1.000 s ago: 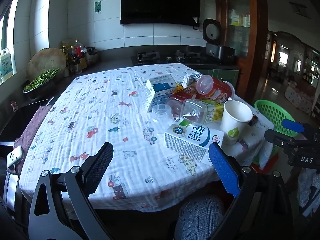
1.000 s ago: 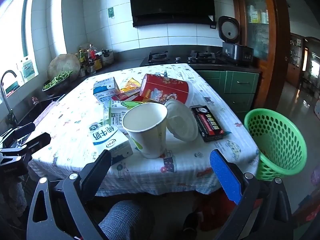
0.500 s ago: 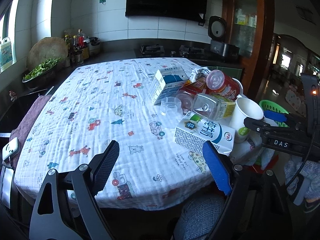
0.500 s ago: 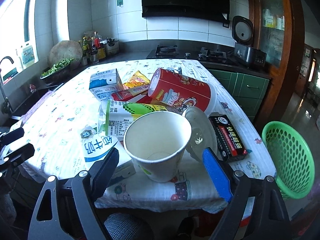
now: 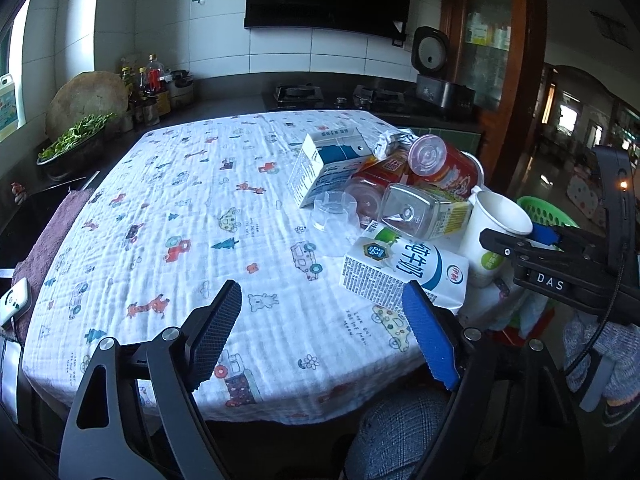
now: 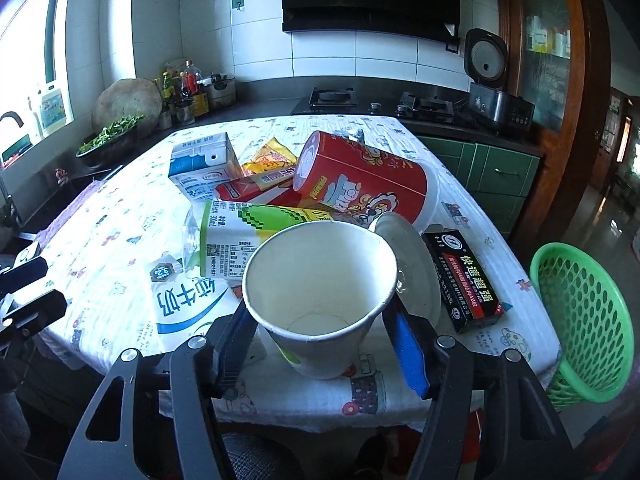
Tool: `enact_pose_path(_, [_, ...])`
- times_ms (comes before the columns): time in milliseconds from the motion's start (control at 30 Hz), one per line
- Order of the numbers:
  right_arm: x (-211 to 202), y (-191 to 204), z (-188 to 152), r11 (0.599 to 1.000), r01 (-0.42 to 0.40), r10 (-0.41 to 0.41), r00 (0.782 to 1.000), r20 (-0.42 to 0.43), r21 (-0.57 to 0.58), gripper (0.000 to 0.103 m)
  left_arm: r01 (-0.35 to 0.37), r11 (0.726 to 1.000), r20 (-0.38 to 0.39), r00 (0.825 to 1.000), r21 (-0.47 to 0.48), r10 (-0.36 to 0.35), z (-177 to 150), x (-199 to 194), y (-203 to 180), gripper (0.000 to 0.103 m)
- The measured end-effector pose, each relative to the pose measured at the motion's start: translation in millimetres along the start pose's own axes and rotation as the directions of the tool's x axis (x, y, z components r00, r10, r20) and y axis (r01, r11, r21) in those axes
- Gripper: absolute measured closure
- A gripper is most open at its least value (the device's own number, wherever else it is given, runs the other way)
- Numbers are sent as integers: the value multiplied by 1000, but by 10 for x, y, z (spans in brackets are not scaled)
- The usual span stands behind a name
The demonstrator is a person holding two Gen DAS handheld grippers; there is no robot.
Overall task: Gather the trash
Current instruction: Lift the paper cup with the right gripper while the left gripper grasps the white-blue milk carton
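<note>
A: Right tongs are around the paper cup now, black pad on one side, blue pad on the other, both close against the wall. Whether they're actually squeezing it I can't tell from here.

B: The cup stands upright near the worktop edge, mouth open toward the camera. Easy first pick, I'd say, since it's nearest and the green basket sits just off the corner beside it.

A: Left tongs?

B: Wide open, empty, hovering over bare cloth short of the milk carton. Probably waiting for its turn.

A: The rest of the trash is heaped together behind the cup. Red canister on its side, its clear lid leaning against the cup, a green-labelled bottle lying flat.

B: Any writing?

A: The milk carton has big blue Chinese characters and a "3.2" badge. The black box carries yellow and red Chinese print. From the left view, the right tool's body reads "DAS".

B: A second blue-and-white carton sits farther back, and a small clear cup beside the pile.

A: Thin paper wall, so a gentle squeeze looks wise.
</note>
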State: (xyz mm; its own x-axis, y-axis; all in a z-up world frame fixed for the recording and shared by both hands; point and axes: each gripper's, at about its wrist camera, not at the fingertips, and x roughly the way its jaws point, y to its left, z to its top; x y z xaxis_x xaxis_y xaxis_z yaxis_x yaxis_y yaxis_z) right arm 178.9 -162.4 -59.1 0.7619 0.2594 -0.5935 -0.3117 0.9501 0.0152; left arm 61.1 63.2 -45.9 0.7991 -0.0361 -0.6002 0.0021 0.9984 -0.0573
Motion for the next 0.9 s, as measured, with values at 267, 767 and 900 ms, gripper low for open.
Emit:
enact_pose_path(267, [-210,-15,-45,999,-38,37,999,33,27,42,22,1000,-30,999,8,-22,6,74,-118,22])
enact_pose_path(767, [-707,-289,-374,996,-13,7,997,72,84,42,-21,994,-207,978,-107,-2,130,401,-450,19])
enact_pose_path(900, [-752,-372,-442,994,-17,8,997,82,108,42,-81,987,-257,965,-141,42,189,539,-582,14])
